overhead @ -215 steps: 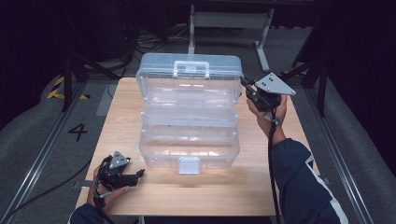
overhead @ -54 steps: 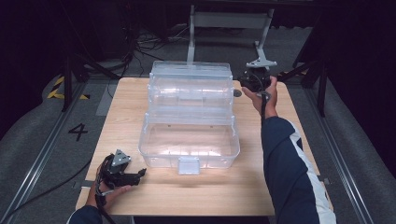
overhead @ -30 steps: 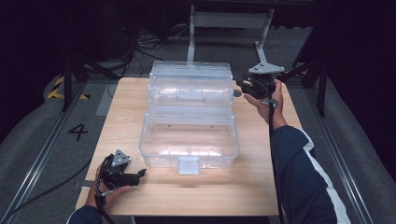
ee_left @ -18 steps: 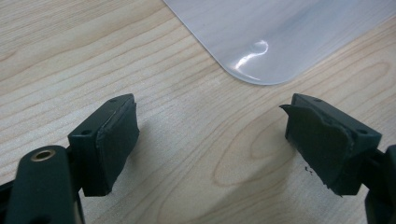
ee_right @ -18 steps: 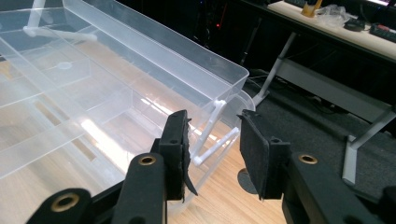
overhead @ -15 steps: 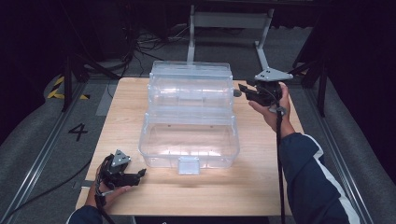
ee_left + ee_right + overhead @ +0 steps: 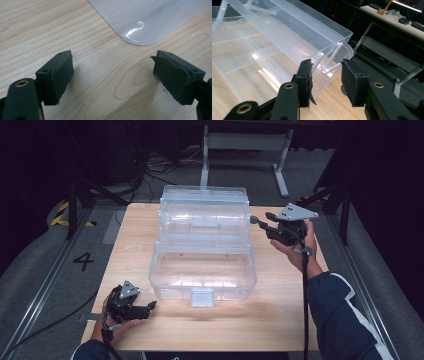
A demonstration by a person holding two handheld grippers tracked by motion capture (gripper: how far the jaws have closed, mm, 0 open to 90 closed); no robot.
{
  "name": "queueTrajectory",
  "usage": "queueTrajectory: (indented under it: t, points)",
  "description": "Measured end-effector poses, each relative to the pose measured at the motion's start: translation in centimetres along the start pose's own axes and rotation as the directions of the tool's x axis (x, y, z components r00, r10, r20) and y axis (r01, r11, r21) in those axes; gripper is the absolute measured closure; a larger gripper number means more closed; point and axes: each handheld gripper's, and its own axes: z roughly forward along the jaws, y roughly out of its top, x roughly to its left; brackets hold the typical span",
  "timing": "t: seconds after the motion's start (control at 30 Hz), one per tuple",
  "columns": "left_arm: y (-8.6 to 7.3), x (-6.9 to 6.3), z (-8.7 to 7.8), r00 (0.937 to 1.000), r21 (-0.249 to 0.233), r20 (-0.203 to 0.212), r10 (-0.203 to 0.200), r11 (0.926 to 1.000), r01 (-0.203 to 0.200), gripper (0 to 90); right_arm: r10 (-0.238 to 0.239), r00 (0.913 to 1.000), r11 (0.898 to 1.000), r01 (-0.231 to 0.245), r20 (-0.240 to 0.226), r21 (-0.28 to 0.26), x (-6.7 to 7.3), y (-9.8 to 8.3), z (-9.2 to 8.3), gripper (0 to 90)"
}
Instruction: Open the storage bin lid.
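Observation:
A clear plastic tiered box stands open in the middle of the wooden table, its upper trays stepped back behind the bottom tub. My right gripper hovers just off the box's right side, level with the upper trays. In the right gripper view the box lies ahead and its thin hinge arms show beyond the gap of the right gripper, which is open and empty. My left gripper rests low at the table's front left, open. A rounded corner of the box lies ahead of the left gripper.
A grey metal stand rises behind the table's far edge. Cables run over the dark floor at the back left, and a "4" is marked on the floor at the left. A bench with small items stands beyond the box.
The box's rear tiers stand closer together than in the oldest frame. Over the last second my right gripper drew away from the box's right side, to the right. The left hand stayed put.

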Motion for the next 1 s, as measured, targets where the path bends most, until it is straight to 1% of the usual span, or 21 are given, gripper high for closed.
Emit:
queueTrajectory:
  t: [0.03,0.07,0.13,0.17,0.27,0.33,0.37,0.5,0.63,0.67,0.93,1.0]
  points:
    - [0.0,0.0,0.0,1.0000,-0.001,0.000,0.000,1.0000,0.000,17.0,0.000,1.0000,1.000,0.000,0.000,0.000,0.0,0.0,0.0,61.4]
    - [0.0,0.0,0.0,1.0000,0.000,0.000,0.000,1.0000,0.000,17.0,-0.016,0.9999,1.000,0.016,-0.005,0.000,0.2,-0.2,-0.3,61.1]
    - [0.0,0.0,0.0,1.0000,-0.001,-0.001,0.000,1.0000,0.000,17.0,-0.012,0.9999,1.000,0.012,-0.008,0.002,0.3,-0.2,-0.4,60.9]
    - [0.0,0.0,0.0,1.0000,0.000,-0.002,0.001,1.0000,-0.001,17.0,-0.020,0.9997,1.000,0.020,-0.010,0.001,0.4,-0.3,-0.6,60.8]
    - [0.0,0.0,0.0,1.0000,0.000,-0.003,0.000,1.0000,0.000,17.0,-0.027,0.9992,1.000,0.027,-0.028,-0.003,0.8,-0.8,-1.3,60.0]
    - [0.0,0.0,0.0,1.0000,0.000,-0.002,0.000,1.0000,0.000,17.0,-0.027,0.9991,1.000,0.027,-0.032,-0.005,0.9,-0.9,-1.4,59.8]
    - [0.0,0.0,0.0,1.0000,0.000,-0.003,0.000,1.0000,0.000,17.0,-0.035,0.9987,0.999,0.035,-0.036,-0.006,1.1,-1.1,-1.6,59.6]
    - [0.0,0.0,0.0,1.0000,0.000,-0.003,0.000,1.0000,0.000,17.0,-0.036,0.9976,0.999,0.036,-0.058,-0.005,1.4,-1.8,-2.3,58.1]
    - [0.0,0.0,0.0,1.0000,0.000,-0.005,-0.002,1.0000,0.002,16.9,-0.043,0.9968,0.999,0.043,-0.067,-0.002,1.6,-2.3,-2.8,57.0]
    - [0.0,0.0,0.0,1.0000,0.000,-0.005,-0.003,1.0000,0.003,16.9,-0.050,0.9963,0.999,0.050,-0.069,0.001,1.7,-2.5,-2.9,56.7]
    - [0.0,0.0,0.0,1.0000,0.000,-0.005,-0.003,1.0000,0.003,16.8,-0.061,0.9951,0.998,0.063,-0.078,0.019,2.1,-4.4,-4.1,55.1]
    - [0.0,0.0,0.0,1.0000,0.000,-0.005,-0.003,1.0000,0.003,16.8,-0.061,0.9948,0.998,0.063,-0.082,0.027,2.1,-5.2,-4.6,54.7]
